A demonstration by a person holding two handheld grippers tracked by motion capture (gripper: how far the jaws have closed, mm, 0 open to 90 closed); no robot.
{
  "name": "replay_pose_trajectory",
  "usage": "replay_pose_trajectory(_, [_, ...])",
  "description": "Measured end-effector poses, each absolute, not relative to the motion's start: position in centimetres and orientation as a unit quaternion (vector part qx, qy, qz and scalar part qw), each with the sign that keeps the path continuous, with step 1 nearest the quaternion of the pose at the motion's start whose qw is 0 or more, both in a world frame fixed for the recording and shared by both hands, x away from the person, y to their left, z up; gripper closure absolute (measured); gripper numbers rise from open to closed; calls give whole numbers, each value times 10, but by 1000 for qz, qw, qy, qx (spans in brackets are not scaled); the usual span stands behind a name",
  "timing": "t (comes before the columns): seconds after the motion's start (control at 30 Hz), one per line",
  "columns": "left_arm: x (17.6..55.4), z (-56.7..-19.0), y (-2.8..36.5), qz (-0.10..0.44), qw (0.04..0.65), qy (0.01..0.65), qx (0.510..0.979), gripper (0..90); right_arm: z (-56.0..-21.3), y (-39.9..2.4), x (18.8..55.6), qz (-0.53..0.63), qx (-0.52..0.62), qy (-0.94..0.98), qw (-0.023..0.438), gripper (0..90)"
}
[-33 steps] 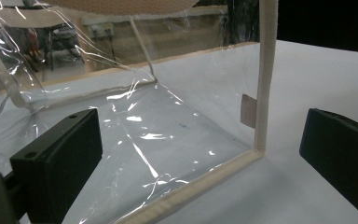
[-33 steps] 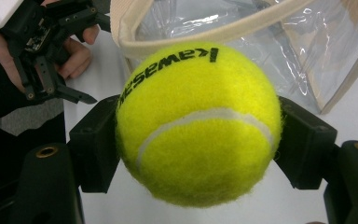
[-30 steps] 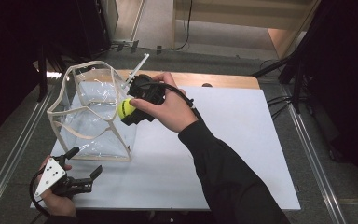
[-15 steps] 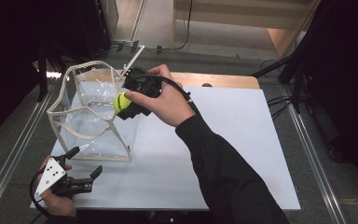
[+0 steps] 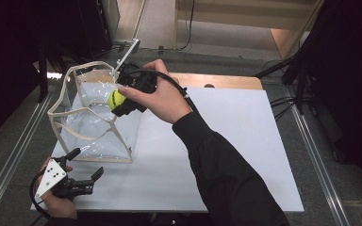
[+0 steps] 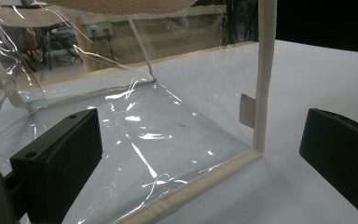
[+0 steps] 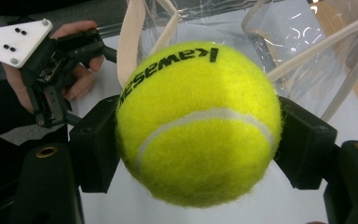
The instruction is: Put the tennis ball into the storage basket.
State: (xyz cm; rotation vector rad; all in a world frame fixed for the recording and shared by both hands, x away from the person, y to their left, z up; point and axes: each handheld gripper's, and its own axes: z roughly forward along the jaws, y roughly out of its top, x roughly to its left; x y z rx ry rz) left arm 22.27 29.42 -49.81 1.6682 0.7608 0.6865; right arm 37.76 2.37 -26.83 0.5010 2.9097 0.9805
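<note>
Two black jaws of my right gripper [image 7: 198, 140] pinch a yellow tennis ball [image 7: 198, 123] at its sides, at 9 and 3 o'clock in the right gripper view, with the printed lettering turned up towards 12. In the high view the ball [image 5: 115, 99] hangs at the top edge of a clear plastic bag [image 5: 96, 125] with cream webbing trim and handles, on the side nearest my right hand [image 5: 162, 96]. My left gripper [image 5: 82, 181] rests low on the table at about 7 o'clock from the bag, jaws spread wide with nothing between them; in the left gripper view they frame the bag's near bottom corner [image 6: 256, 151] without touching it.

The ball looks bound for the bag, I judge. The risk is the soft rim: the ball could catch a handle strap [image 5: 89, 106] or the film, fold the opening shut, or tip the light bag, since nothing braces it. Released too early, it could bounce off the trim and roll away.

The white table top [image 5: 245, 141] is bare and smooth, wood edging at 12 o'clock. Beyond lie grey floor, metal rails either side, and dark surroundings.
</note>
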Motion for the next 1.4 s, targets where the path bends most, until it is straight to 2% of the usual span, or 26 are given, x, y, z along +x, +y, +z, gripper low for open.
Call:
replay_pose_trajectory(0.8, [223, -498, 295, 289, 562, 323, 705, 0, -261, 52, 383, 317, 148, 937, 19, 240])
replay_pose_trajectory(1.4, [223, -498, 296, 288, 563, 323, 704, 0, -275, 70, 393, 308, 148, 939, 25, 239])
